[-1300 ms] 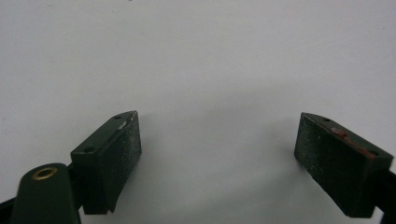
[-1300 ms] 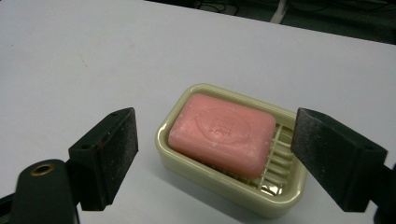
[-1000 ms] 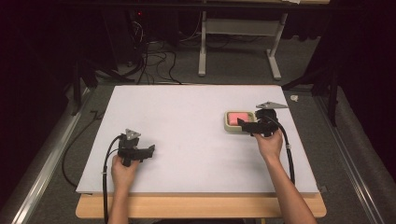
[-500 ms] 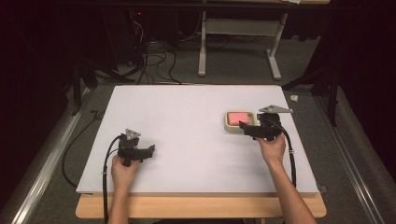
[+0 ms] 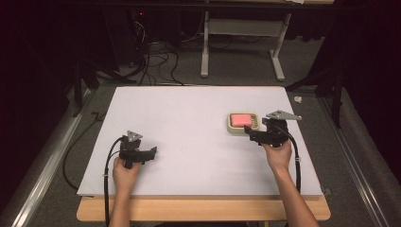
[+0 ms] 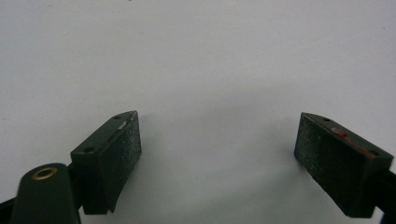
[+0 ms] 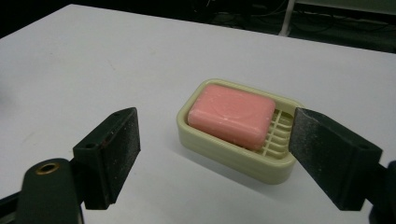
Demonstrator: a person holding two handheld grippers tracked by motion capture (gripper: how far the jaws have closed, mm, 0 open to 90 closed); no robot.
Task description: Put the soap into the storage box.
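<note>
White tabletop seen from the high view, resting on a wooden base with its edge showing at 6 o'clock. Toward 3 o'clock of the sheet, a cream soap dish carrying a pink soap bar (bar lying flat toward one end, slatted ribs bare at the other). Just beside the dish, at its 4 o'clock, the right claw, held in the right hand, jaws spread wide and gripping nothing. From the right gripper view, dish and bar sitting beyond and between the two black jaws, one jaw overlapping the dish's ribbed end in the picture; contact impossible to tell. At 8 o'clock of the sheet, well apart from the dish, the left claw in the left hand, likewise released, jaws parted over bare white surface.
</note>
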